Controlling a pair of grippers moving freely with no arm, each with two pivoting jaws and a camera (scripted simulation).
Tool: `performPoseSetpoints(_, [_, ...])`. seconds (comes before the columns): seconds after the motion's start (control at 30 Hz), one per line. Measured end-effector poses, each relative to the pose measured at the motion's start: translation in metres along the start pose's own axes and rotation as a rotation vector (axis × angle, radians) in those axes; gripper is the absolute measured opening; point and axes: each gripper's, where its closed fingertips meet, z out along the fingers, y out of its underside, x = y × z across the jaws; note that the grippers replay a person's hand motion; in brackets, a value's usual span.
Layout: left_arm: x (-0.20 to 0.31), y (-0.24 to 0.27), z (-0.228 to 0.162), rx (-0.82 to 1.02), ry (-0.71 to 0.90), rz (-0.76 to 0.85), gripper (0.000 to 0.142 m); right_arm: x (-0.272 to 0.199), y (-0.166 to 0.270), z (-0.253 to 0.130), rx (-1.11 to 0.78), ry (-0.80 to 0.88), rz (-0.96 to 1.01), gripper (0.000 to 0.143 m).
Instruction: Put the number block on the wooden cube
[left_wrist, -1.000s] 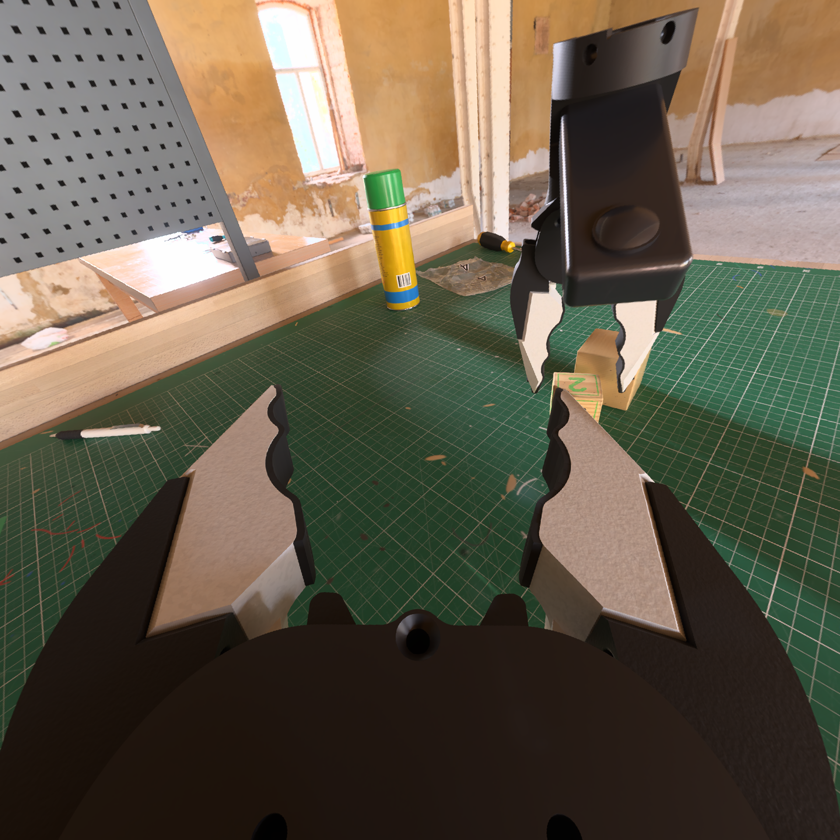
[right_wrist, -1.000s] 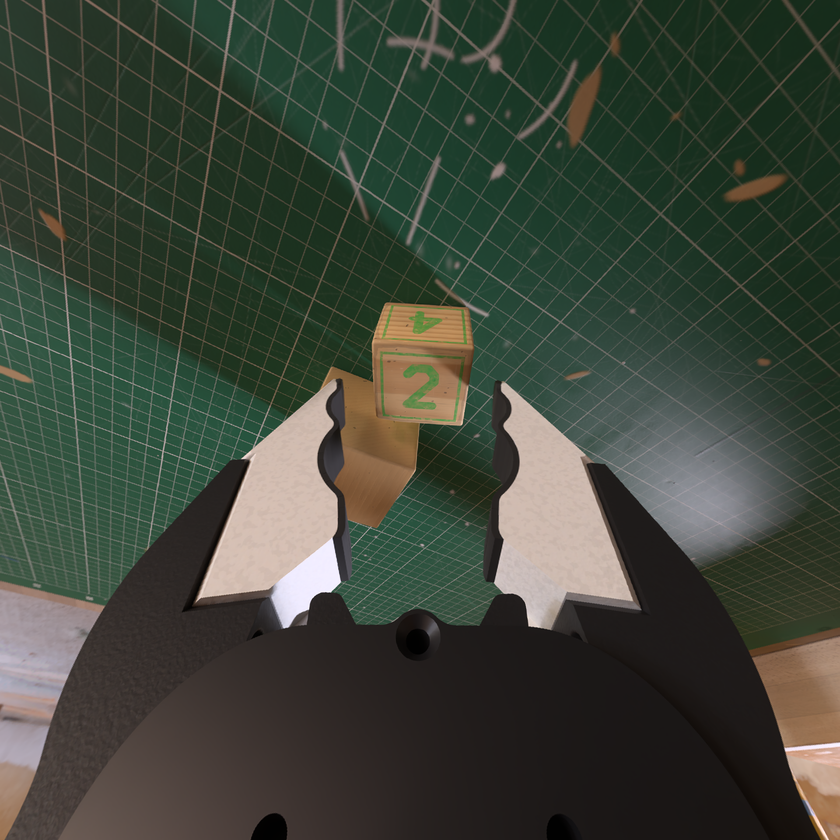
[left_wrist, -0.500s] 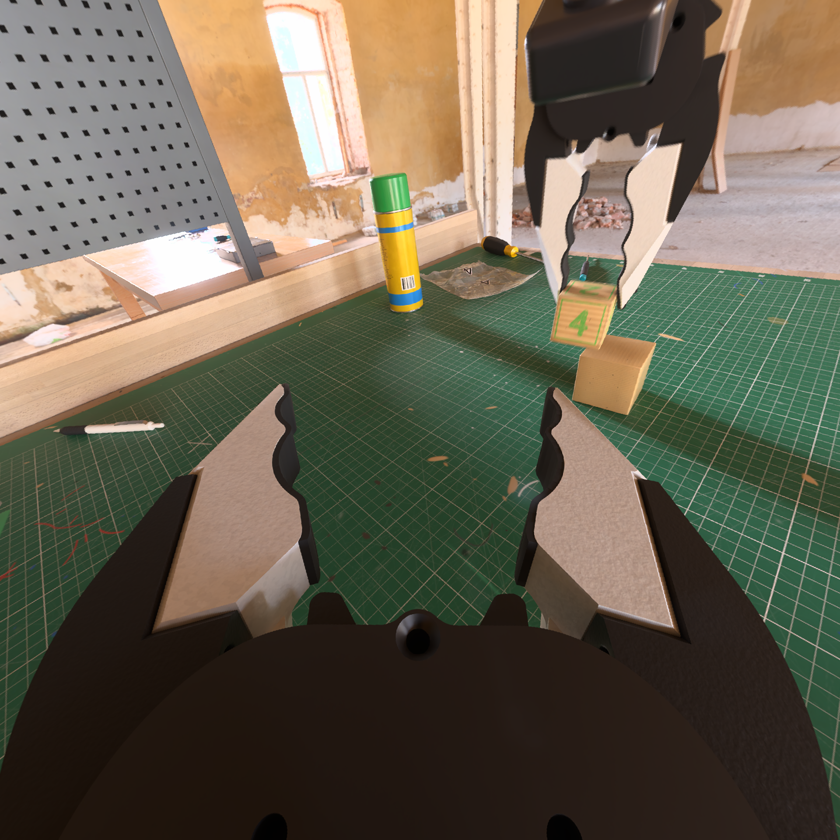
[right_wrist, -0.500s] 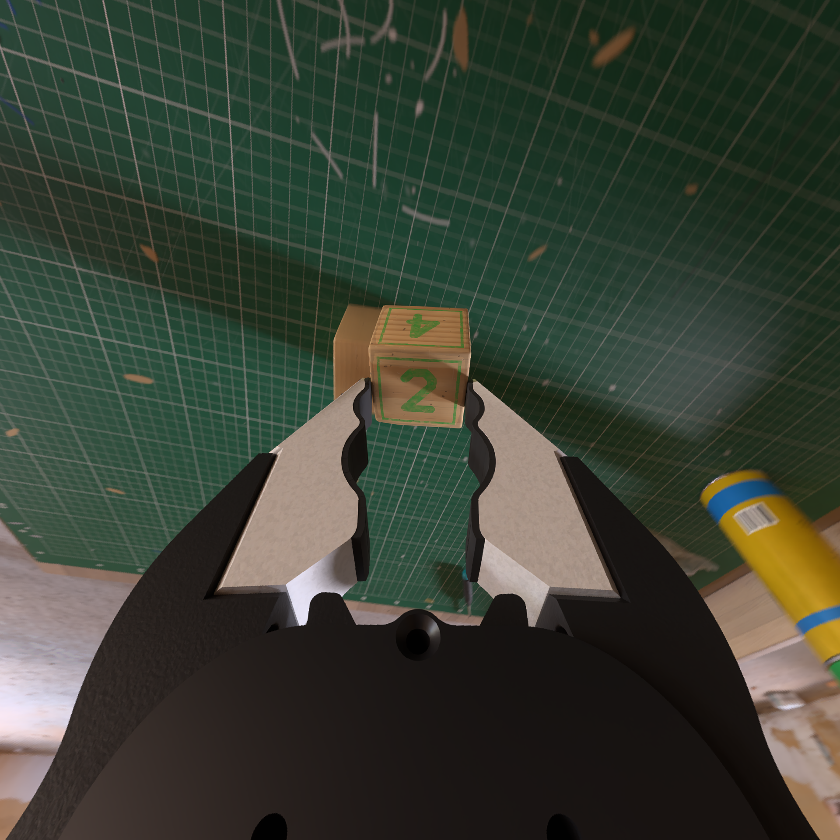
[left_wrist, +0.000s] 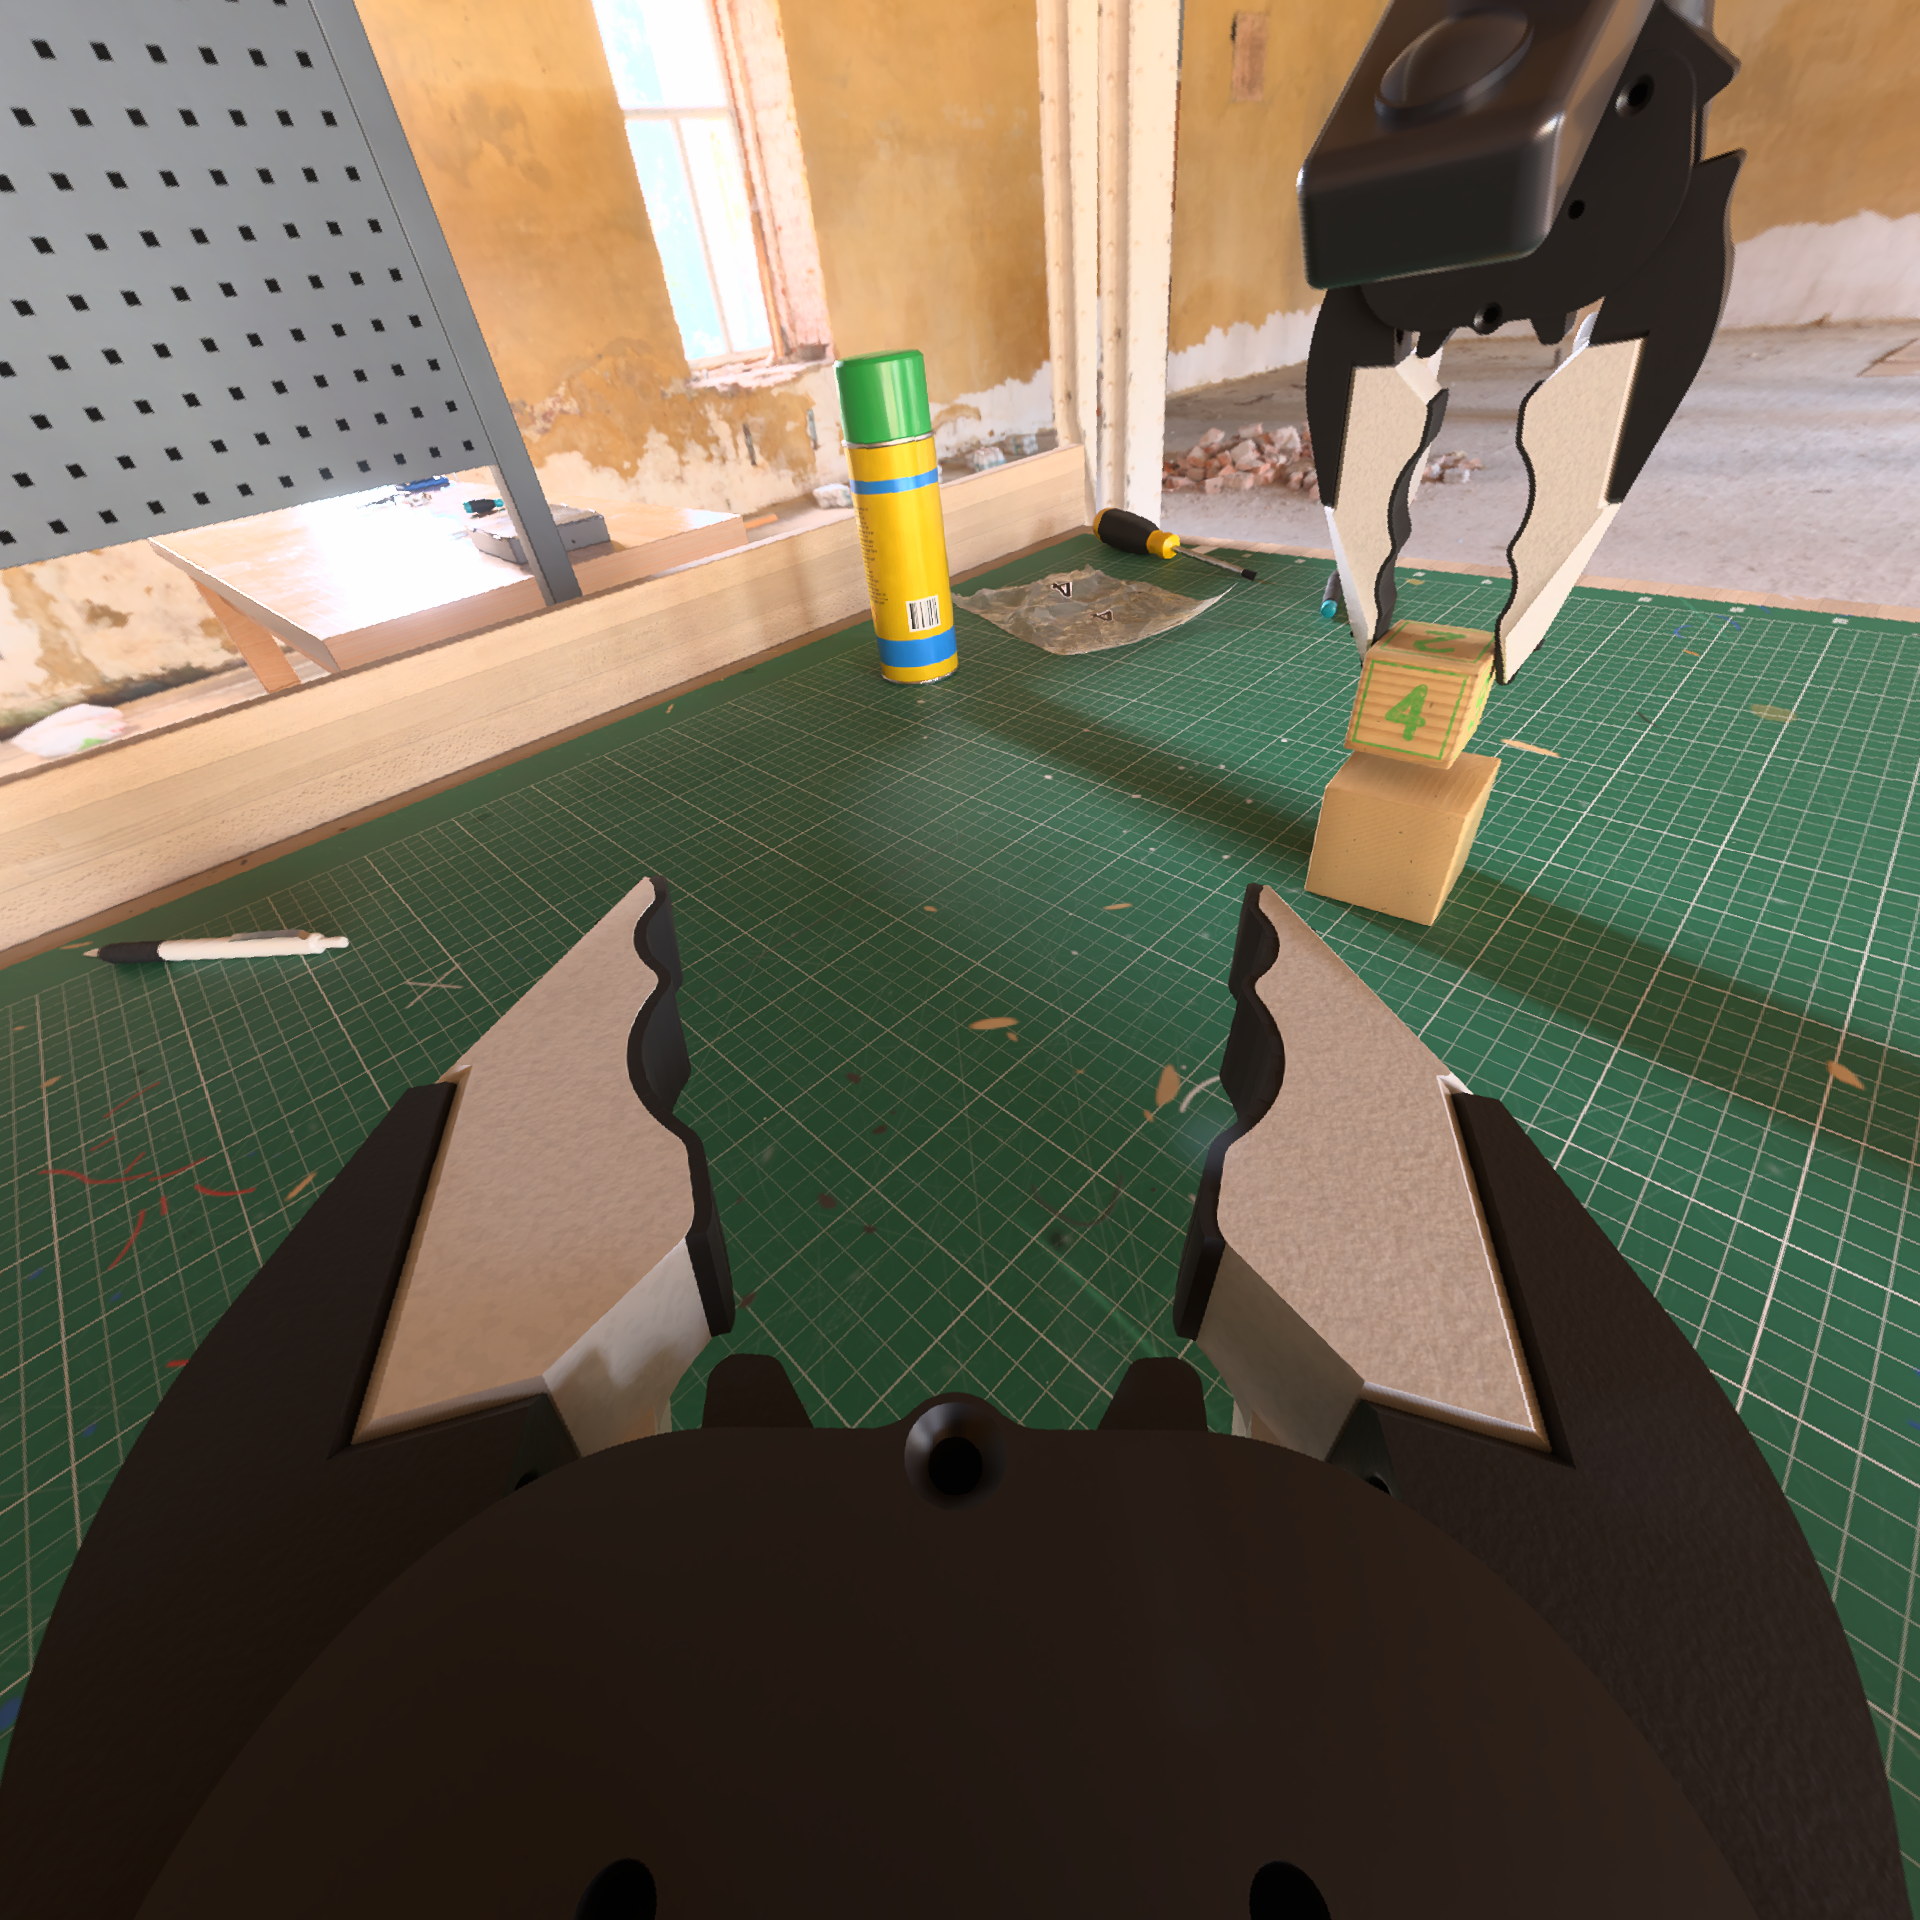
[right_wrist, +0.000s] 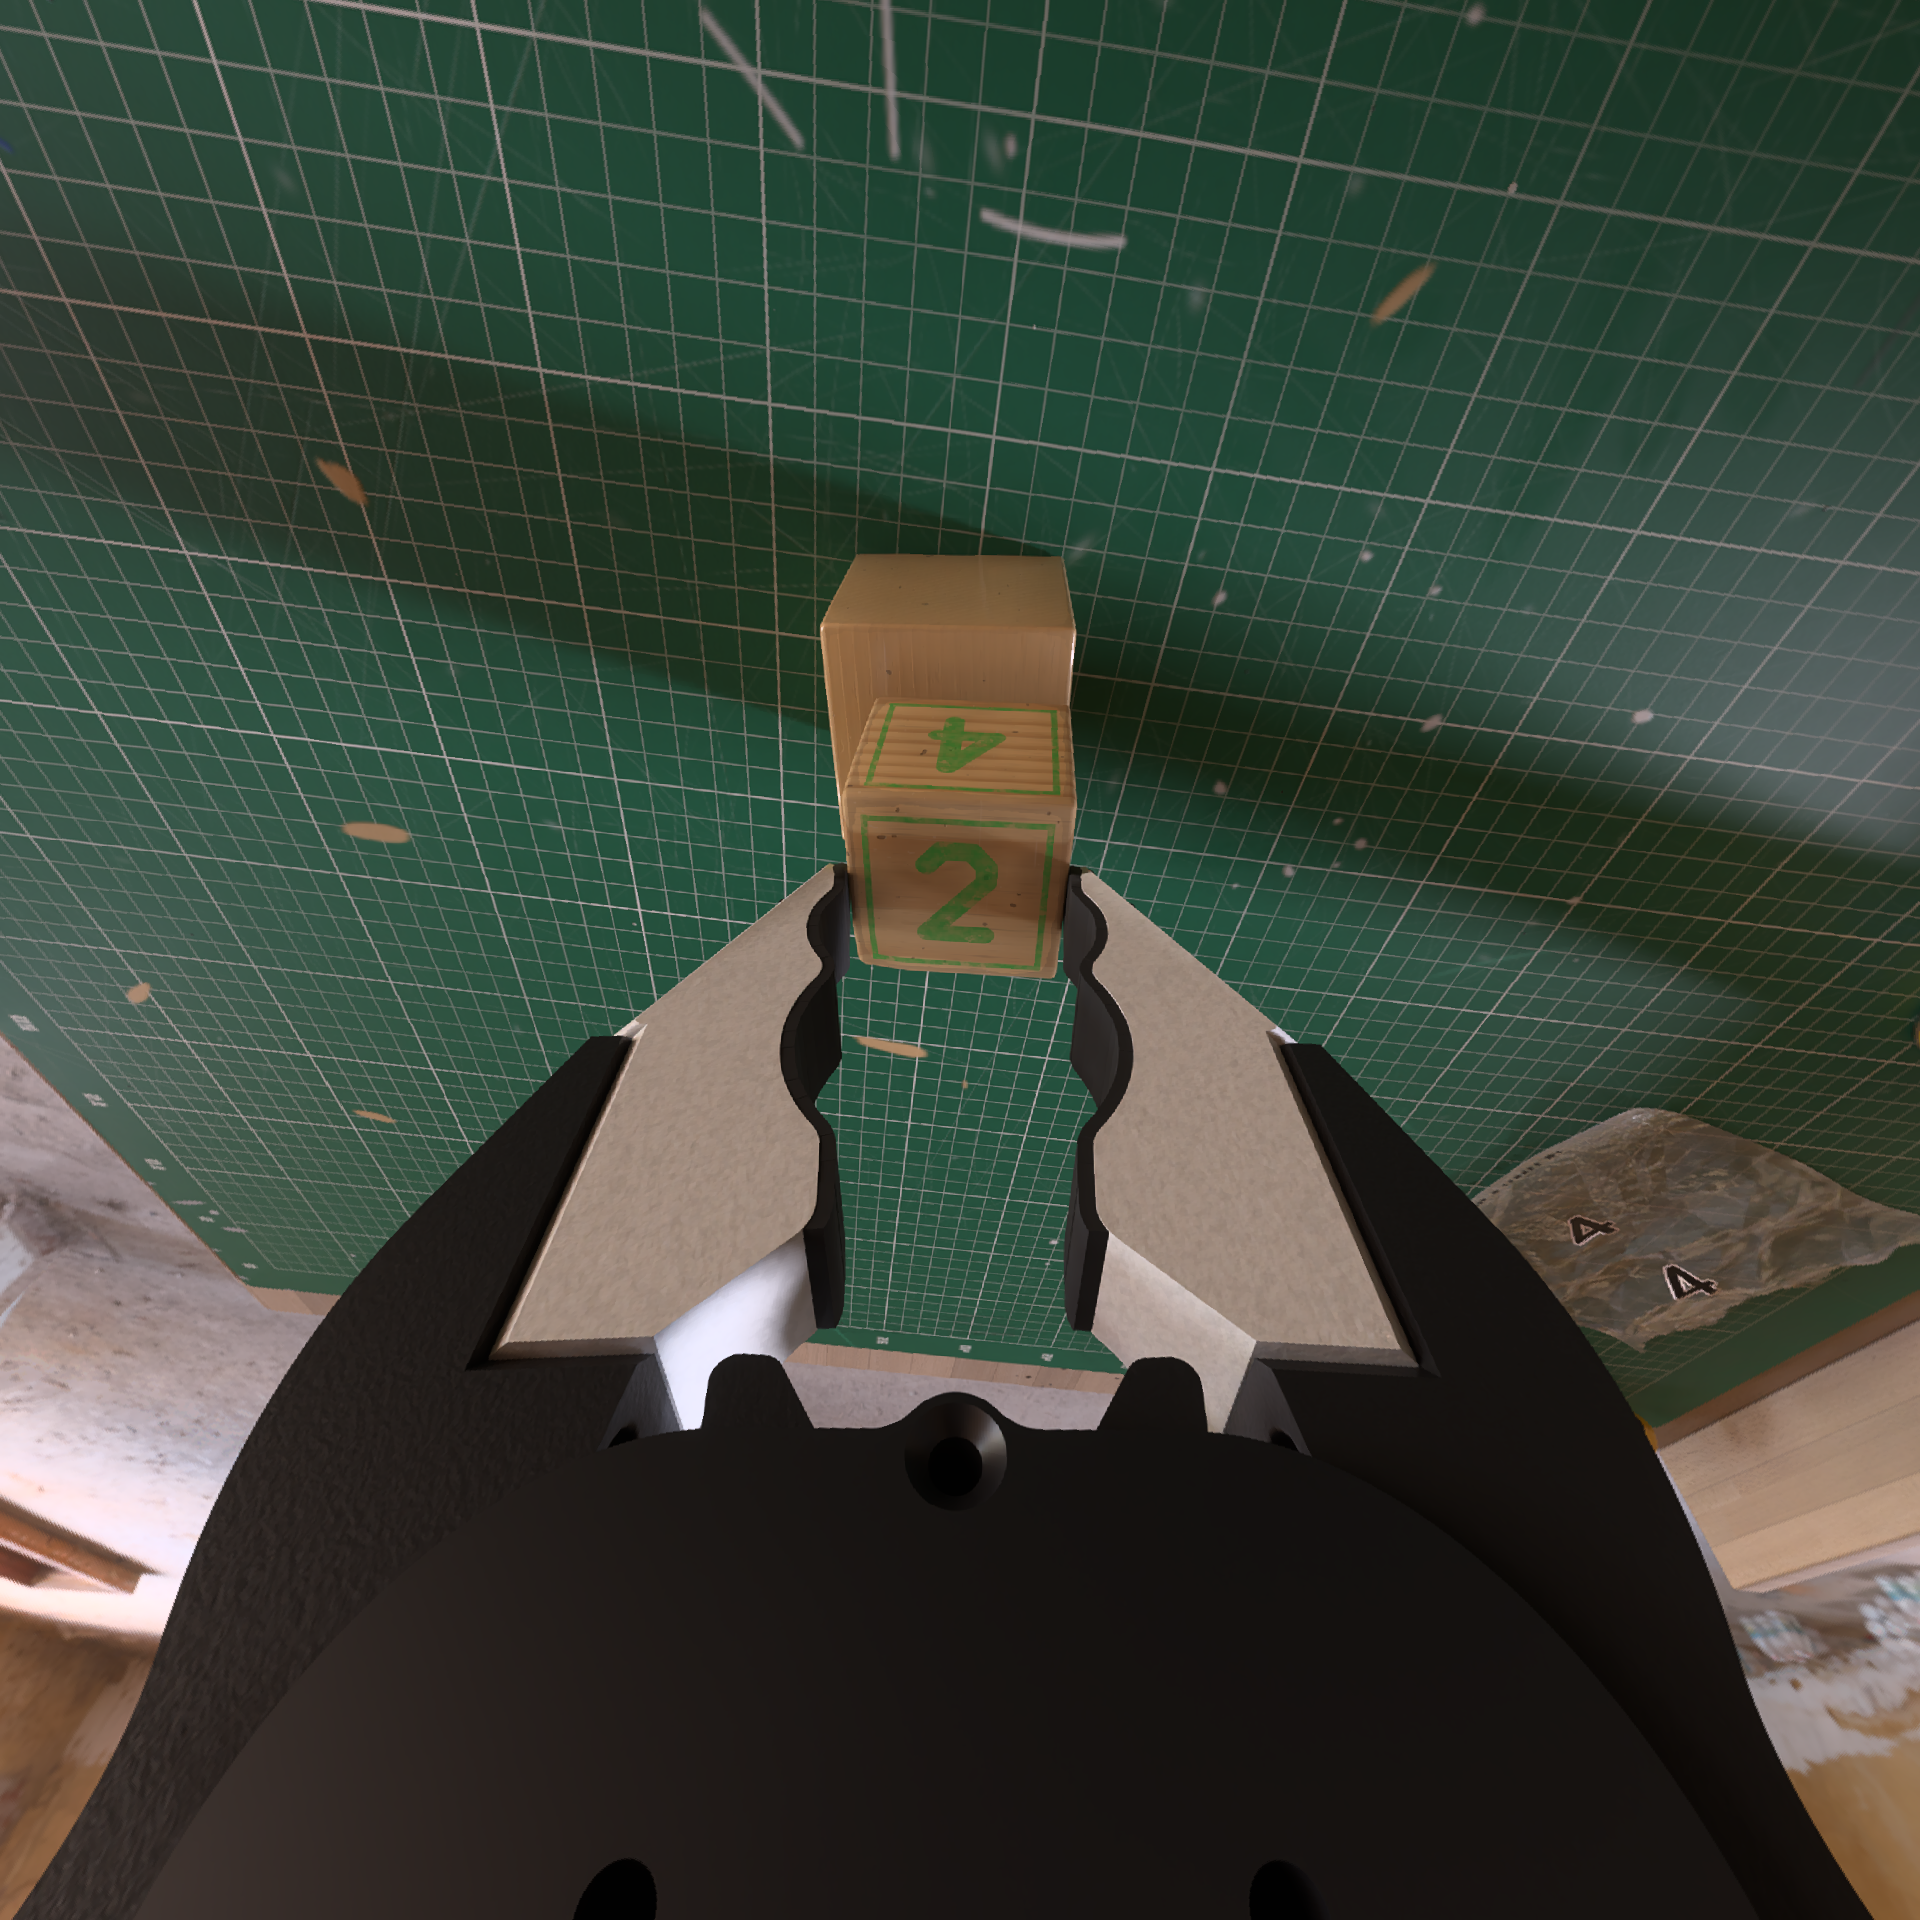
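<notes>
The number block (left_wrist: 1411, 698) is a small wooden cube with green numerals. It sits slightly tilted right above the plain wooden cube (left_wrist: 1397, 844) on the green cutting mat (left_wrist: 935, 831); I cannot tell whether they touch. My right gripper (left_wrist: 1439, 655) points down and is shut on the block. In the right wrist view the right gripper (right_wrist: 956, 876) clamps the block (right_wrist: 956, 904) at its tips, with the wooden cube (right_wrist: 945, 634) just beyond. My left gripper (left_wrist: 953, 886) is open and empty, low over the mat, to the near left of the cubes.
A yellow spray can with a green cap (left_wrist: 899, 520) stands at the back. A crumpled plastic sheet (left_wrist: 1091, 608) and a screwdriver (left_wrist: 1153, 535) lie behind the cubes. A pen (left_wrist: 223, 948) lies at the left by the wooden rail (left_wrist: 416, 717). A grey pegboard (left_wrist: 208, 260) stands at the back left.
My right gripper shut on the number block on the mat, lifted it and carried it over the wooden cube. The left gripper stayed nearly still and open.
</notes>
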Motion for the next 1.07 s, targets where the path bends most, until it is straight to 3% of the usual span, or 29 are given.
performPoseSetpoints(0.5, [0.003, 0.001, 0.001, -0.011, 0.011, 0.007, 0.105, -0.002, -0.004, 0.009, -0.045, -0.042, -0.016, 0.041])
performPoseSetpoints(0.9, [0.006, 0.005, 0.004, -0.025, 0.027, 0.007, 0.105, 0.003, -0.006, 0.002, -0.012, 0.001, -0.028, 0.082])
performPoseSetpoints(1.0, [0.011, 0.005, 0.006, -0.031, 0.045, 0.012, 0.105, 0.014, -0.006, -0.027, 0.102, 0.108, 0.002, 0.090])
performPoseSetpoints(1.07, [0.020, 0.004, 0.009, -0.033, 0.083, 0.021, 0.105, 0.018, -0.005, -0.053, 0.274, 0.208, 0.049, 0.093])
